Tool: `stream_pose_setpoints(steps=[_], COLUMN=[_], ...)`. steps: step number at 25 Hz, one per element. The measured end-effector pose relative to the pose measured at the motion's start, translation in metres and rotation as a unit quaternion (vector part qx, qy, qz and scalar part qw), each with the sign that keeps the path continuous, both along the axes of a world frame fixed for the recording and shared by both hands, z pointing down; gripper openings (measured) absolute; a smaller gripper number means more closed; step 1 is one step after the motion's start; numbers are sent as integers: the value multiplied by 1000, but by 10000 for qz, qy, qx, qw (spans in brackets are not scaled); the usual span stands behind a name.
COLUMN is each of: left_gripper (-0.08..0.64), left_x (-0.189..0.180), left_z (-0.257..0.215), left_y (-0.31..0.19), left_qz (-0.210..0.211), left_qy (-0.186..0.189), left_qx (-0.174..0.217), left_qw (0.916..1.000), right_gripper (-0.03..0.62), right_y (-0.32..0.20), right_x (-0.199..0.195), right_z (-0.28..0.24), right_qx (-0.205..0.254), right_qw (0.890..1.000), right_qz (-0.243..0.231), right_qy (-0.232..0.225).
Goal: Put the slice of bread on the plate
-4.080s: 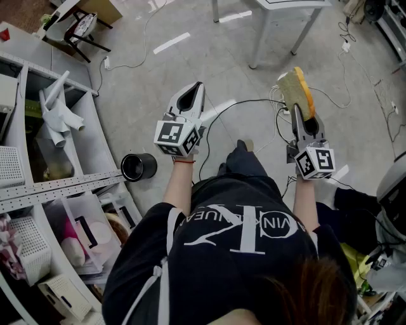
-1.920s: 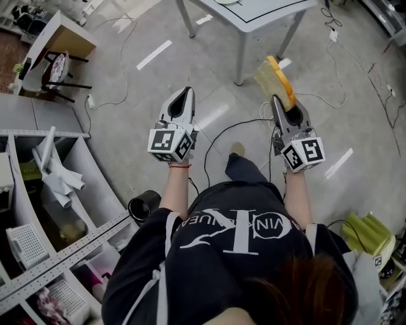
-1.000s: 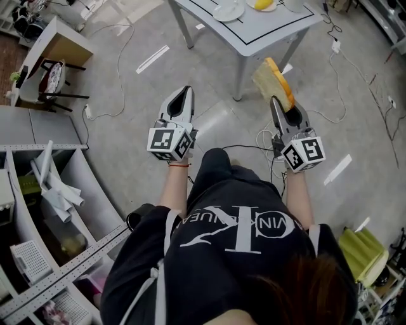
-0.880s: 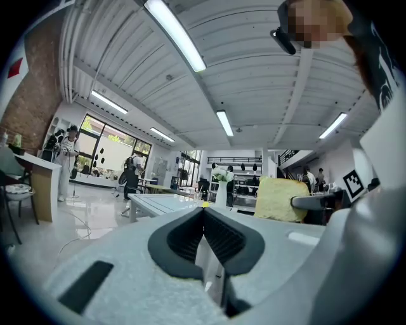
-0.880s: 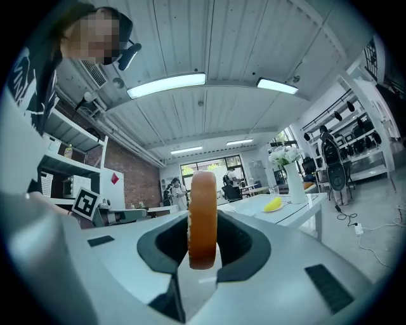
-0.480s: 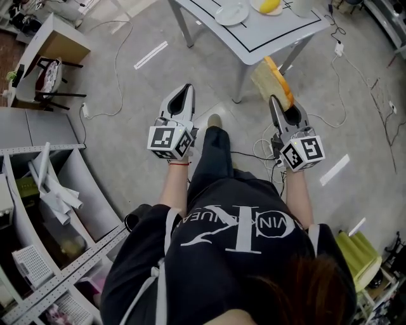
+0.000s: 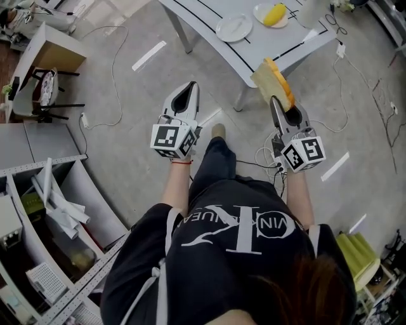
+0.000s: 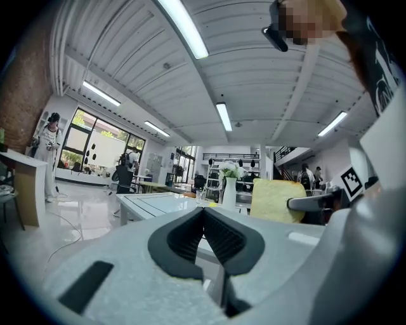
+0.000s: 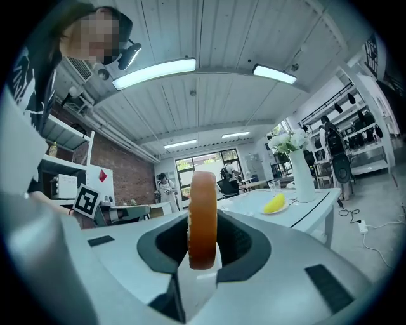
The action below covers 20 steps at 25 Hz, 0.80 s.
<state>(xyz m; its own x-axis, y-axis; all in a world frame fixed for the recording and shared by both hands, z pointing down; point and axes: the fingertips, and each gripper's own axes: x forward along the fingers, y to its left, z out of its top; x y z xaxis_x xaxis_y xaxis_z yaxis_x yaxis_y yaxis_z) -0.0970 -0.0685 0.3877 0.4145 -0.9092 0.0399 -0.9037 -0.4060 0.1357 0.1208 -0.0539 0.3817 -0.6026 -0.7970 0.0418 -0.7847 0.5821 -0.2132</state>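
A slice of bread (image 7: 274,81) with an orange-brown crust stands on edge between the jaws of my right gripper (image 7: 278,101). In the right gripper view the slice (image 9: 203,216) fills the gap of this gripper (image 9: 203,252), which is shut on it. My left gripper (image 7: 192,87) is held level beside it, shut and empty, its jaws (image 8: 204,212) meeting. An empty white plate (image 7: 233,27) lies on the grey table (image 7: 203,19) ahead. The bread (image 8: 277,200) also shows in the left gripper view.
A second plate with a yellow piece of food (image 7: 274,14) sits right of the empty one, beside a white vase (image 9: 303,174). The table's legs (image 7: 243,98) stand just ahead. Shelving (image 7: 44,190) runs along the left. Cables (image 7: 108,82) trail over the floor.
The table with its plates has come further into the head view and nearer. Both grippers keep their pose, and the bread stays in the right one.
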Motion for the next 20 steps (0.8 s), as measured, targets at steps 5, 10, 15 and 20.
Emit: stream_pose_setpoints(steps=[5, 10, 15, 20], left_gripper=[8, 9, 8, 9], left_x=[-8, -16, -22, -23], left_z=[4, 9, 16, 28], left_y=[-43, -84, -127, -168], left_qz=[147, 268, 447, 641], left_qy=[-39, -36, -31, 6], left_qx=[-109, -212, -275, -355], left_qw=[9998, 9994, 9986, 9973], right_gripper=[97, 97, 97, 97], right_y=[-41, -76, -114, -149], right_x=[-14, -25, -37, -46], right_z=[5, 10, 17, 27], right_qx=[-129, -272, -399, -465], right_qw=[9999, 9995, 9990, 9985], right_qz=[37, 128, 211, 250], right_qy=[6, 23, 59, 146])
